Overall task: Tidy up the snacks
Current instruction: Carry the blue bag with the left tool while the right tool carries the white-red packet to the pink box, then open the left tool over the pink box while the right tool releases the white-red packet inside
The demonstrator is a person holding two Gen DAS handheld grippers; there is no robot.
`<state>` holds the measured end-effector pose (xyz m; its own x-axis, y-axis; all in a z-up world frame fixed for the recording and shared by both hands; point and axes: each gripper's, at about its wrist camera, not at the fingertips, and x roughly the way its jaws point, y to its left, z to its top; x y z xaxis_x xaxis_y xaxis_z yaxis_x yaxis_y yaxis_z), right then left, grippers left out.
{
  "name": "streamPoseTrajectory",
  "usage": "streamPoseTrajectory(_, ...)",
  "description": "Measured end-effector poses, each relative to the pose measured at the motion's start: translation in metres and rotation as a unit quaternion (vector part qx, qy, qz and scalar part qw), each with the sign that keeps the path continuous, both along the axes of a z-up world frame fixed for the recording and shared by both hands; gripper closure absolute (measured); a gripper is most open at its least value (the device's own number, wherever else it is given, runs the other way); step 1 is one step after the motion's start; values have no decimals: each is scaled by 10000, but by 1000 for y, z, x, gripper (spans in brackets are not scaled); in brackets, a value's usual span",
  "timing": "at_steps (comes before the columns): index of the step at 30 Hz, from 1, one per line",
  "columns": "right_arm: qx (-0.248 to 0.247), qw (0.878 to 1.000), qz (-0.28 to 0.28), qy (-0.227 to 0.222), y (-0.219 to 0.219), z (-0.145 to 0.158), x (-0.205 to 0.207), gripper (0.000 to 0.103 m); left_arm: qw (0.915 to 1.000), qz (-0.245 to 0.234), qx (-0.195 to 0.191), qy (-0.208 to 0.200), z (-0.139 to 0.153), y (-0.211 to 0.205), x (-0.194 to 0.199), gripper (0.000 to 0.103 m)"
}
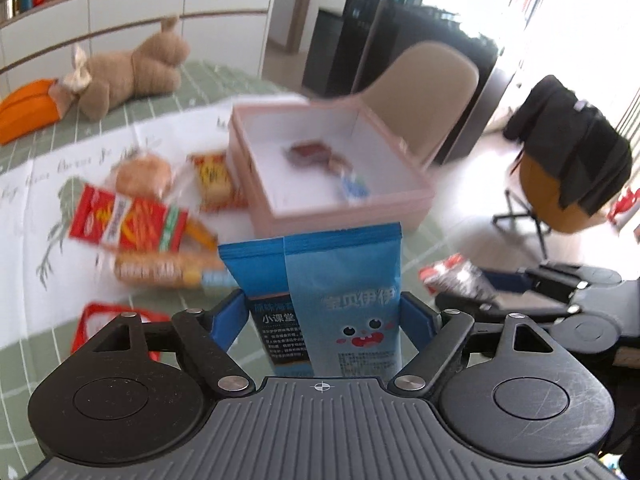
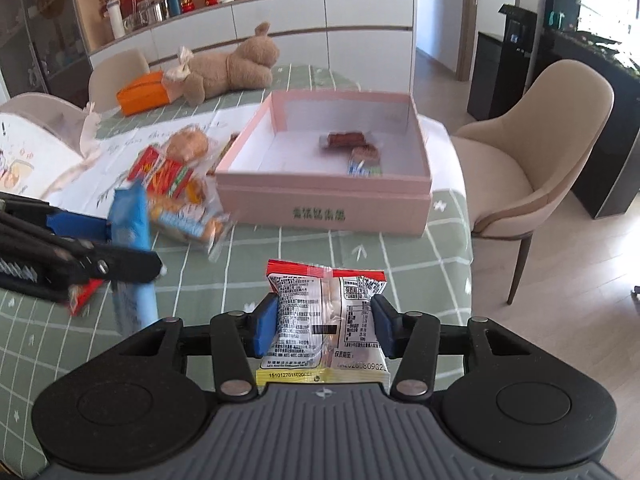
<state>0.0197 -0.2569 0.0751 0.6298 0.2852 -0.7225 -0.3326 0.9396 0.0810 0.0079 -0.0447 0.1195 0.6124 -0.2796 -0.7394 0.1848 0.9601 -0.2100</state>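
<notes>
Both claws carried snacks toward the pink box (image 2: 324,204), which stood open on the tabletop (image 2: 360,248) with two small packets already lying inside. The left claw (image 1: 320,320) was clamped, jaws wide, on a tall blue pouch (image 1: 332,280) held upright between its blue pads; the right claw (image 2: 324,332) was clamped on a silver-and-red packet (image 2: 328,320), gripped across its middle. Both loads appeared clear of the tabletop, short of the box's near wall. More snacks, among them a red packet (image 2: 164,172) and a bun (image 2: 188,142), lay loose just left of the box. To do the step well, each load probably should be lifted over the near rim before release, one claw at a time so the two did not collide, and set beside, not atop, the packets already there.
</notes>
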Motion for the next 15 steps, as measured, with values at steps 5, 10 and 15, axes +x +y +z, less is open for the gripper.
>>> streamPoseTrajectory(5, 109, 9998, 22, -183, -2, 18, 18, 54, 9996, -104, -86, -254, 36, 3, 28, 18)
streamPoseTrajectory(10, 262, 9958, 124, -874, -4, 67, 49, 54, 9947, -440, -33, -932, 100, -7, 63, 17)
streamPoseTrajectory(15, 170, 9914, 49, -1296, 3, 86, 93, 54, 9948, -623, 197, -775, 111, -28, 132, 15)
